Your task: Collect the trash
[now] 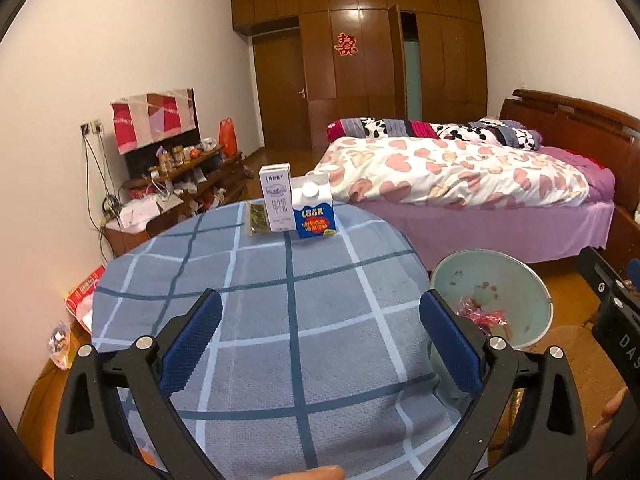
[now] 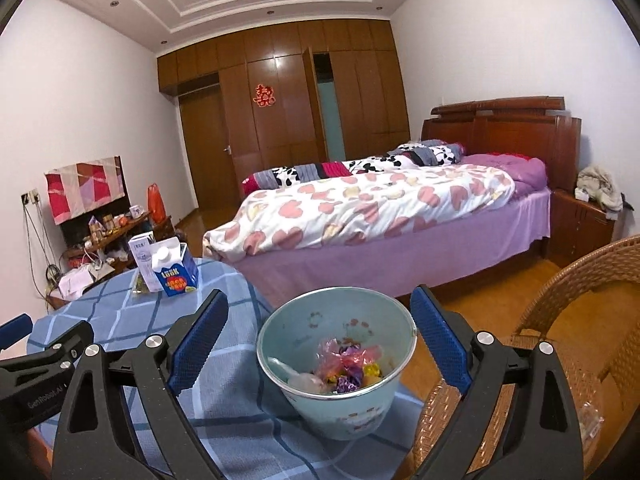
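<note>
The blue carton (image 1: pixel 315 210) at the far edge of the table (image 1: pixel 280 320) read "LOOK" in yellow letters above a red patch whose smaller writing I could not make out; it had a white screw cap on its sloped top. Touching its left side stood a taller white carton (image 1: pixel 275 198) with Chinese characters down its front, and left of that lay a small dark-green packet (image 1: pixel 257 219). On the wardrobe (image 1: pixel 360 60) behind hung a red double-happiness paper-cut (image 1: pixel 346 44). The side of my right tool carried pale lettering, too cut off to read fully.

The trash sat in a pale-green bucket (image 2: pixel 304 328) at the table's right edge: crumpled pink, purple and yellow wrappers (image 2: pixel 348 364) and a whitish piece, with small red marks on the inner wall and a printed pattern outside.

My left gripper (image 1: pixel 320 344) stood spread as wide as it went over the checked cloth, holding nothing. My right gripper (image 2: pixel 320 344) was also spread wide, the bucket seen between its blue pads (image 2: pixel 198 344) without being touched by them.
</note>
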Action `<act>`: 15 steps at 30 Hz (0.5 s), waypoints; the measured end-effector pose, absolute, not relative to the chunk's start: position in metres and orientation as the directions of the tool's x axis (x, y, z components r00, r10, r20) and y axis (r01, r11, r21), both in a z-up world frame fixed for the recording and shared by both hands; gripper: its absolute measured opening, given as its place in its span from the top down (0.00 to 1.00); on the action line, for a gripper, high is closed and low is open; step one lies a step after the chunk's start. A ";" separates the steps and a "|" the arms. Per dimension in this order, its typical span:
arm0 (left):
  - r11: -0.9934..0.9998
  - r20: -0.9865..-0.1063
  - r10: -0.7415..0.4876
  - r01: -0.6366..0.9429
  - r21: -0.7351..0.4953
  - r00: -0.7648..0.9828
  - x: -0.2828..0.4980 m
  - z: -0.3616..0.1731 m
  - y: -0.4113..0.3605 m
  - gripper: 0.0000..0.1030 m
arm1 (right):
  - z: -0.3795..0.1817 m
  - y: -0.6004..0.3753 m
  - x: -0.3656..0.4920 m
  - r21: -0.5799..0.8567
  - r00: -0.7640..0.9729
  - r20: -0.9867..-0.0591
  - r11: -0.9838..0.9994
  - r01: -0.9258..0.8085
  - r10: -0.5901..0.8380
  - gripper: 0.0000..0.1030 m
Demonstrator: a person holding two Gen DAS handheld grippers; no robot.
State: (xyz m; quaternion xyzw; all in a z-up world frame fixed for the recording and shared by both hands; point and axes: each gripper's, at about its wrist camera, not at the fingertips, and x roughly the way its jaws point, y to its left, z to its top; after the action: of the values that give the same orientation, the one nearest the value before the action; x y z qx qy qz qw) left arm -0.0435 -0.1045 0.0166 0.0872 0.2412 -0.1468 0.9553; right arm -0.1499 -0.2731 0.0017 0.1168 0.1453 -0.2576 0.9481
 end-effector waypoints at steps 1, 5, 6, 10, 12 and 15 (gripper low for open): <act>0.940 -0.486 -0.243 0.328 0.096 0.839 -0.044 0.017 -0.105 0.06 | 0.002 -0.273 -0.150 0.146 0.826 -0.334 0.841 0.522 -0.454 0.12; 0.939 -0.489 -0.243 0.330 0.099 0.838 -0.045 0.017 -0.107 0.06 | 0.003 -0.272 -0.147 0.140 0.825 -0.340 0.843 0.519 -0.452 0.11; 0.939 -0.487 -0.244 0.330 0.098 0.839 -0.045 0.017 -0.107 0.06 | 0.003 -0.273 -0.147 0.143 0.825 -0.342 0.843 0.519 -0.450 0.11; 0.938 -0.482 -0.251 0.334 0.094 0.840 -0.045 0.017 -0.106 0.06 | 0.002 -0.275 -0.146 0.151 0.821 -0.351 0.838 0.525 -0.451 0.11; 0.938 -0.479 -0.249 0.332 0.096 0.842 -0.046 0.018 -0.105 0.06 | 0.002 -0.275 -0.146 0.153 0.820 -0.351 0.836 0.527 -0.452 0.11; 0.939 -0.475 -0.250 0.331 0.095 0.844 -0.047 0.019 -0.105 0.06 | 0.002 -0.275 -0.146 0.155 0.821 -0.350 0.837 0.525 -0.450 0.11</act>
State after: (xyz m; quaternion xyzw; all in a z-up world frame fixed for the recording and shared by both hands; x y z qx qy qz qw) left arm -0.0468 -0.1047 0.0192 0.0867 0.2344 -0.1521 0.9563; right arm -0.1462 -0.2755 0.0021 0.1231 0.1516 -0.2577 0.9463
